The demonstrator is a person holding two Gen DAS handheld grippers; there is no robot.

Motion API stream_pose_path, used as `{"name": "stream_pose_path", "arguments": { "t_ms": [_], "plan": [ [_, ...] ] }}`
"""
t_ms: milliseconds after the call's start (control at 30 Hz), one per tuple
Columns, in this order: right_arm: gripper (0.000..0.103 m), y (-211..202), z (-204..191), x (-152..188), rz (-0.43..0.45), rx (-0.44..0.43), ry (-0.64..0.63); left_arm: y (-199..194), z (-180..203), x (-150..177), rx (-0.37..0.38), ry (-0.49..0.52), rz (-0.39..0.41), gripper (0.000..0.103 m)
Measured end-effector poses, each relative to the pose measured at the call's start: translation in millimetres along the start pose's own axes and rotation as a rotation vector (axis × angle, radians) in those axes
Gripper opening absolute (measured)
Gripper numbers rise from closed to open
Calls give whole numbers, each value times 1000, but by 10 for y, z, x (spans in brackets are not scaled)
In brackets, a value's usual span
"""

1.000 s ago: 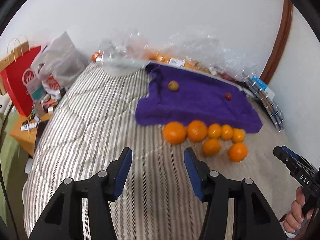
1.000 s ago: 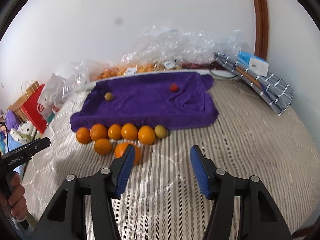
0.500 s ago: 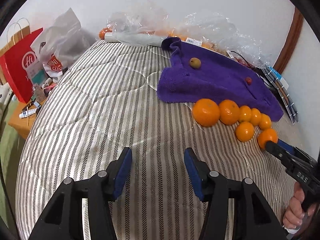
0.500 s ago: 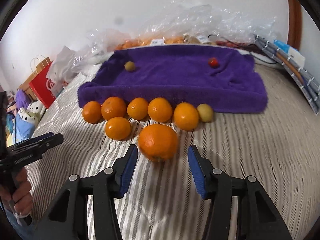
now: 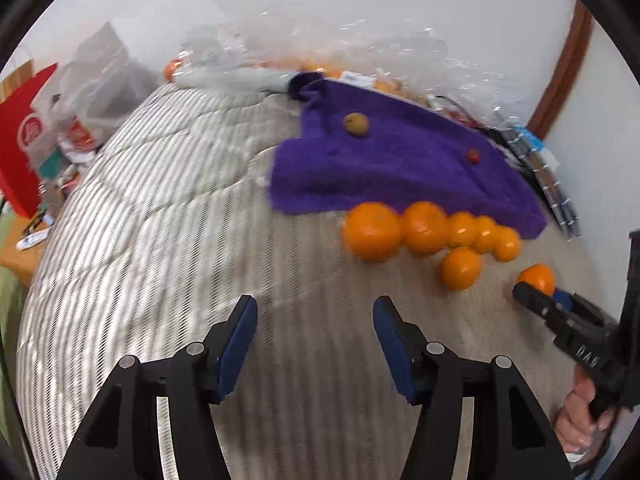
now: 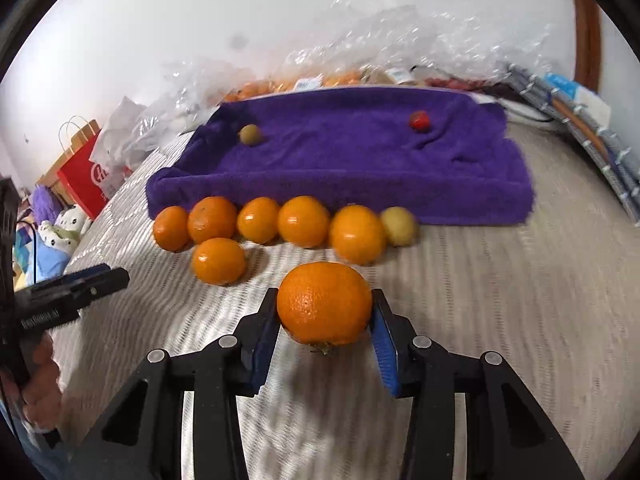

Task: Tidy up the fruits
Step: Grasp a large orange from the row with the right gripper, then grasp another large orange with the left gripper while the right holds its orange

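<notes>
A large orange (image 6: pixel 324 304) lies on the striped bedcover between the blue pads of my right gripper (image 6: pixel 325 295). Its jaws are closing and both pads touch the fruit. Behind it, several oranges (image 6: pixel 304 220) and a yellowish fruit (image 6: pixel 398 226) line the front edge of a purple towel (image 6: pixel 360 168). On the towel sit a greenish fruit (image 6: pixel 250 135) and a small red one (image 6: pixel 419 120). My left gripper (image 5: pixel 314 306) hovers over bare bedcover left of the oranges (image 5: pixel 372 230). Its jaws are opening with nothing between them.
Clear plastic bags (image 6: pixel 400 40) with more fruit are heaped along the wall behind the towel. A folded striped cloth (image 6: pixel 592 136) lies at the right. A red paper bag (image 5: pixel 24 140) and clutter stand beyond the bed's left edge.
My right gripper came down and forward around the large orange and its jaws narrowed onto it. My left gripper sank toward the bedcover and its jaws spread a little.
</notes>
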State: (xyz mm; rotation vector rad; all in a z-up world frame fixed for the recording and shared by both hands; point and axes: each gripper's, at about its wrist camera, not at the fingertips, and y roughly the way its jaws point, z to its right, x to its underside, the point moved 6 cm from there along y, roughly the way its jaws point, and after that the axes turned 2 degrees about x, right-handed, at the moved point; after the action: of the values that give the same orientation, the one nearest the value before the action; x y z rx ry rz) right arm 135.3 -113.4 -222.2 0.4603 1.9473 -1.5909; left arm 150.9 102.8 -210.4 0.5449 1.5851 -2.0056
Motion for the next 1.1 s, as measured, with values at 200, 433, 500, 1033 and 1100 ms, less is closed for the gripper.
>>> {"name": "stream_pose_path", "arguments": {
  "t_ms": [200,433,500,1033,1100],
  "plan": [
    [44,-172,353,55,37,67,16,232,302,-148,-53,92,-8,59],
    [44,-273,651,91,58,77,64,423,355,-288,-127,134,24,59],
    [44,-262,670,86,57,63,81,452,370,-317,-130,127,31,59],
    [44,-287,669,91,72,9,102,252,333,-377,-4,37,168,39],
    [44,-307,676,89,82,3,106,198,320,-385,-11,32,194,39]
  ]
}}
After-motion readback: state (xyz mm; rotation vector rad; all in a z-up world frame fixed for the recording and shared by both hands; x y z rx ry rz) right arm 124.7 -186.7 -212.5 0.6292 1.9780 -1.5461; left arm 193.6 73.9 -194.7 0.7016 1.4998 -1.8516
